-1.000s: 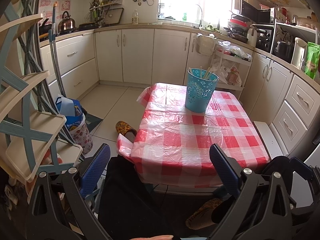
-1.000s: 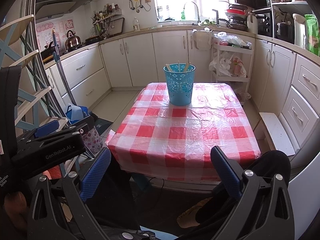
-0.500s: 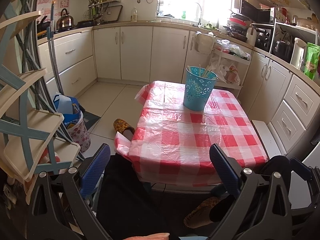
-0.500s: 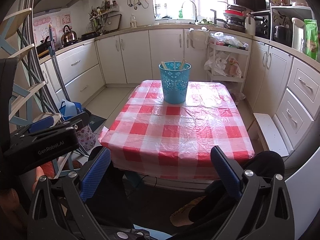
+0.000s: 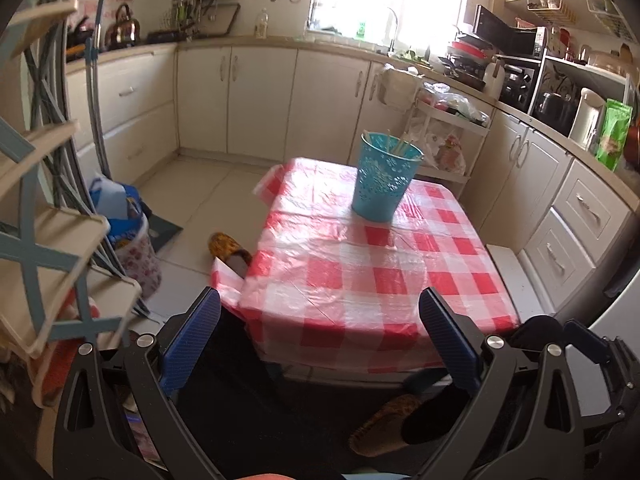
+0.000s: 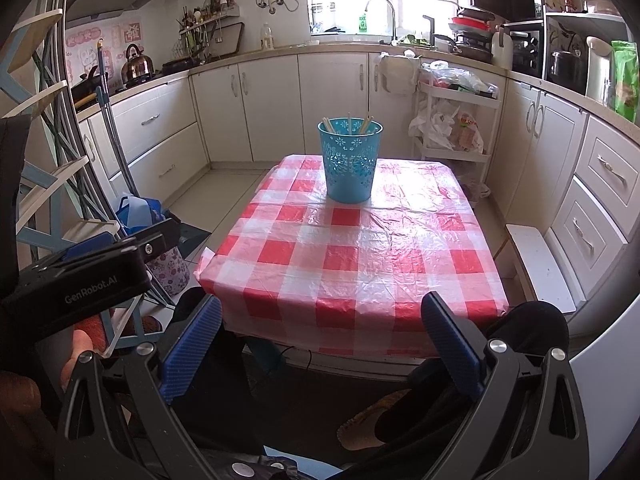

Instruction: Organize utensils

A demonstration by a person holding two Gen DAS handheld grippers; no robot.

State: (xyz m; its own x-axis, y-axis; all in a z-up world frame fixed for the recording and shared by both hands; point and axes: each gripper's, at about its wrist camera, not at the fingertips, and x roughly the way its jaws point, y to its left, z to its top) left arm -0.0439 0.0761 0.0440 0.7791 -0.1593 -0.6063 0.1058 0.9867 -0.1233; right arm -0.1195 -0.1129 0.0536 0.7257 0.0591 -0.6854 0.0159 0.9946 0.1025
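A light blue perforated basket (image 5: 382, 178) stands on the far part of a table with a red and white checked cloth (image 5: 372, 276). Several wooden chopsticks (image 6: 349, 123) stick up inside it; the basket also shows in the right wrist view (image 6: 350, 160). My left gripper (image 5: 320, 332) is open and empty, held back from the table's near edge. My right gripper (image 6: 322, 338) is open and empty, also short of the near edge. The left gripper's body (image 6: 80, 276) shows at the left of the right wrist view.
A folding rack (image 5: 44, 220) stands close on the left. White cabinets (image 5: 256, 100) line the back and right walls. A white cart with bags (image 6: 456, 120) stands behind the table. A slipper (image 5: 230, 248) lies on the floor. A white step stool (image 6: 540, 268) sits at the right.
Both grippers have drawn back and away from the table, so the table and basket look smaller and farther. Both stay open and empty.
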